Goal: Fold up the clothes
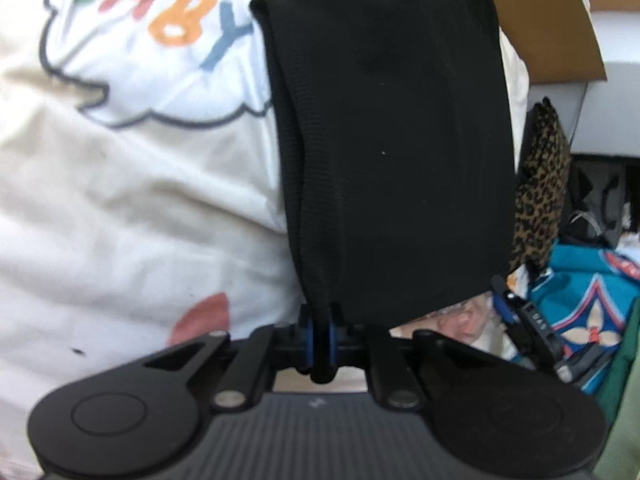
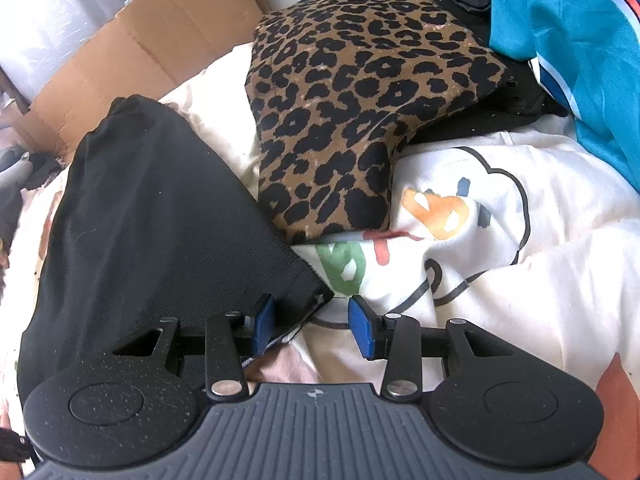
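From the left wrist view, the left gripper [image 1: 320, 334] has its blue pads pinched tight on the near edge of a black knit garment [image 1: 392, 140], which stretches away from the jaws over a cream bedsheet [image 1: 120, 200] printed with coloured letters inside a cloud outline. The cloth looks light and limp, a fine ribbed knit that will sag and crease wherever it is not held, so I would judge a hem or corner the sensible place to take it, as here. The far end of the garment runs out of frame at the top, so its full shape is anyone's guess. At the right edge the right gripper [image 1: 516, 312] shows only in part. In the right wrist view that gripper [image 2: 312, 326] stands about half open, with a corner of the black garment [image 2: 160, 220] lying between the pads; only the left pad seems to touch it, and I cannot tell for certain. A folded leopard-print piece [image 2: 340, 112] lies just beside the black one, a teal garment [image 2: 580, 40] beyond, cardboard [image 2: 140, 40] behind. What lies under the black cloth is hidden.
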Motion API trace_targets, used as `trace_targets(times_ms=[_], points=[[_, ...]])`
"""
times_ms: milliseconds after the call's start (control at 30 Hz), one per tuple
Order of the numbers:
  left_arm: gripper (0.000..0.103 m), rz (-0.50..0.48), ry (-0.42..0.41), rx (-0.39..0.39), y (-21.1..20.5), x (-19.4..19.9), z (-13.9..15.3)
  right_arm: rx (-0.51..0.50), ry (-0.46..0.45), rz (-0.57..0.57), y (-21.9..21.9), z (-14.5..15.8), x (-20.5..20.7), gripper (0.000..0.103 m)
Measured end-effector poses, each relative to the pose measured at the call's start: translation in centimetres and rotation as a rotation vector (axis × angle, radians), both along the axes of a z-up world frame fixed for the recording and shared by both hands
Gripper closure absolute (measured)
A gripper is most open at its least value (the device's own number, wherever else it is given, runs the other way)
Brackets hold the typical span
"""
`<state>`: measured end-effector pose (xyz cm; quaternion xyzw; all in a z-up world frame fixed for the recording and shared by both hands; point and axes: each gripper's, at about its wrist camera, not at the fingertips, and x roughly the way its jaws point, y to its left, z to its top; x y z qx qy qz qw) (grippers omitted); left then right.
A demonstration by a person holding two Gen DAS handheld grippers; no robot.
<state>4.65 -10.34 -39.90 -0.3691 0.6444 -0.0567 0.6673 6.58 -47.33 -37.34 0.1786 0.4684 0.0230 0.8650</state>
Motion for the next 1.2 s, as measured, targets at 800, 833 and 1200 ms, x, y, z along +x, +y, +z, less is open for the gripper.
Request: trace_targets(times_ms=[800, 833, 1200], points=[[0.096, -0.065, 0.019, 0.142, 0.0, 1.8, -0.8, 0.222, 0.031, 0.157, 0.7, -1.2, 3.9, 0.071], [0.096, -0.064, 0.02, 0.141, 0.1, 1.8, -0.9, 0.235, 0.045, 0.167, 0.6, -1.5, 4.1, 0.071], [0.096, -0.07, 0.018, 0.133, -0.2, 2.3, -1.2, 0.434, 0.131, 0.204, -1.3, -2.1, 5.5, 0.073]])
